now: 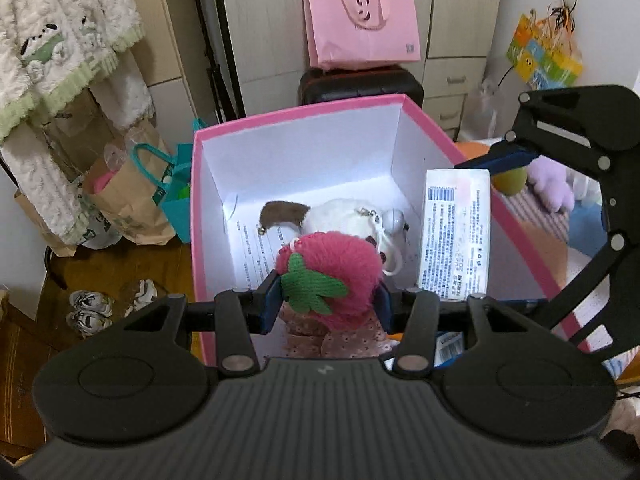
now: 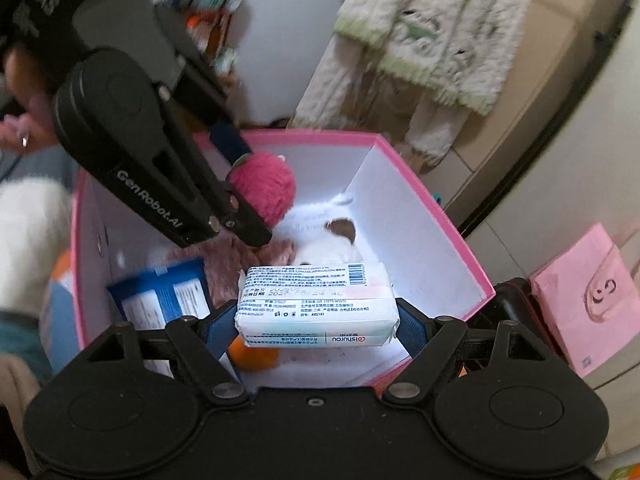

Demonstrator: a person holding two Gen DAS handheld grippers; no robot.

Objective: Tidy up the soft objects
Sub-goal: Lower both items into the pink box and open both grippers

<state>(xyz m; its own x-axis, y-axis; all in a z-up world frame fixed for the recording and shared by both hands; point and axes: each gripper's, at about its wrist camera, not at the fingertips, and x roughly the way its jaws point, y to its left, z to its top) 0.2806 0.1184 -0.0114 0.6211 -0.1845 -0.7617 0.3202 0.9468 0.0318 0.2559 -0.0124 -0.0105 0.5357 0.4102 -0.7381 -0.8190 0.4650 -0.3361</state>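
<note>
left wrist view: the left gripper [image 1: 326, 300] pinches a fluffy pink strawberry plush with a green knitted leaf [image 1: 326, 276] above the open pink cardboard box with white inside [image 1: 296, 152]; a white and brown plush toy [image 1: 344, 216] lies beyond the fingertips. lower it before letting go.

right wrist view: the right gripper [image 2: 318, 322] clamps a white plastic tissue pack [image 2: 318, 306] over the same box [image 2: 432, 216]; best set flat in the bare space ahead.

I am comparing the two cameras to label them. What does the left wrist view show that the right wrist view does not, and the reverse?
Only the left wrist view shows the shoes on the floor. Only the right wrist view shows the blue packet inside the pink box. Both show the left gripper shut on the strawberry plush, the right gripper shut on the tissue pack, and the white plush.
</note>
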